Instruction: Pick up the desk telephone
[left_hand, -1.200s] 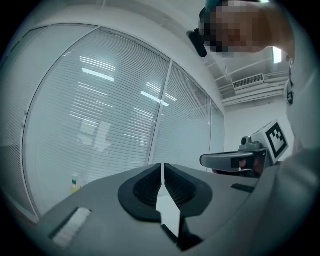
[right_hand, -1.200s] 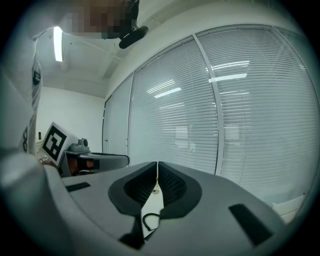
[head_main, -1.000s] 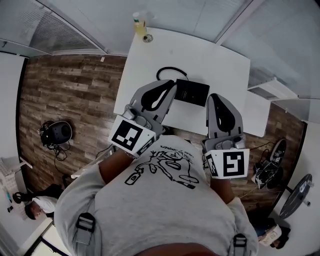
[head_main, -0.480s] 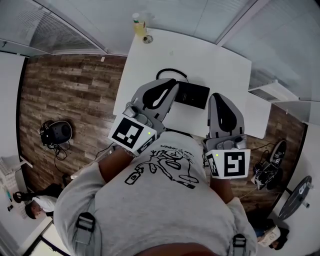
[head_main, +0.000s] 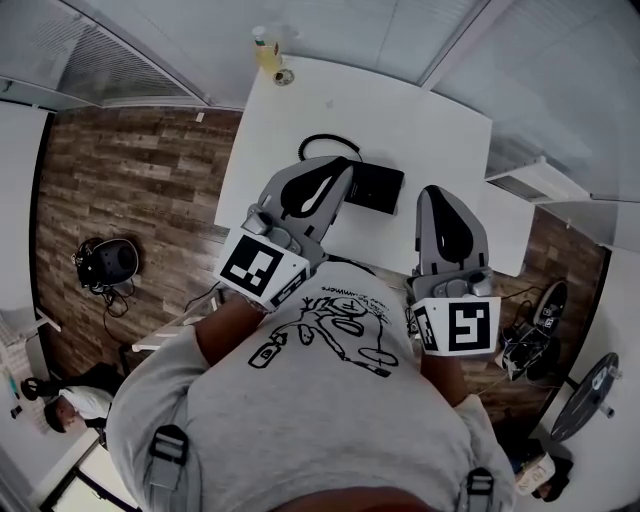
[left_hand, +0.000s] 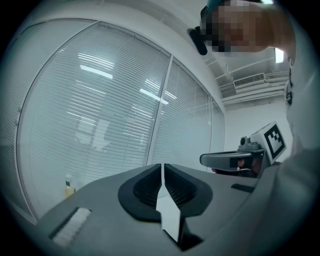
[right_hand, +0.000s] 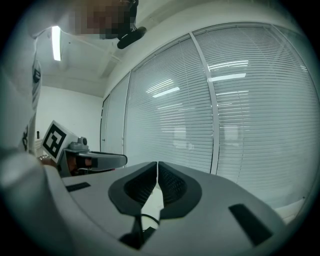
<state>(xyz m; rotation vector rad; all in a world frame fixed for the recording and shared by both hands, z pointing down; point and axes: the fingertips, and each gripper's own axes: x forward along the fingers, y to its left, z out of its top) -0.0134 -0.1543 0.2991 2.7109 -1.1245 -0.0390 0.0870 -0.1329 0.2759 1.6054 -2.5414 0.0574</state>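
The black desk telephone (head_main: 375, 187) lies on the white table (head_main: 440, 130), with its coiled cord (head_main: 322, 144) looping off to the left. In the head view my left gripper (head_main: 347, 164) reaches over the table's near edge, its tip at the phone's left end. It is shut and holds nothing. My right gripper (head_main: 433, 193) hovers just right of the phone, also shut and empty. In the left gripper view the jaws (left_hand: 163, 170) meet with nothing between them. The right gripper view shows shut jaws (right_hand: 157, 169) and a bit of black cord (right_hand: 145, 217) below them.
A small bottle (head_main: 264, 48) with a yellow base stands at the table's far left corner and shows in the left gripper view (left_hand: 68, 187). Window blinds (right_hand: 235, 115) run behind the table. Wood floor (head_main: 130, 180) lies left, with a black headset (head_main: 105, 262) and cables on it.
Both grippers have edged forward over the table toward the phone. Their jaws have stayed shut.
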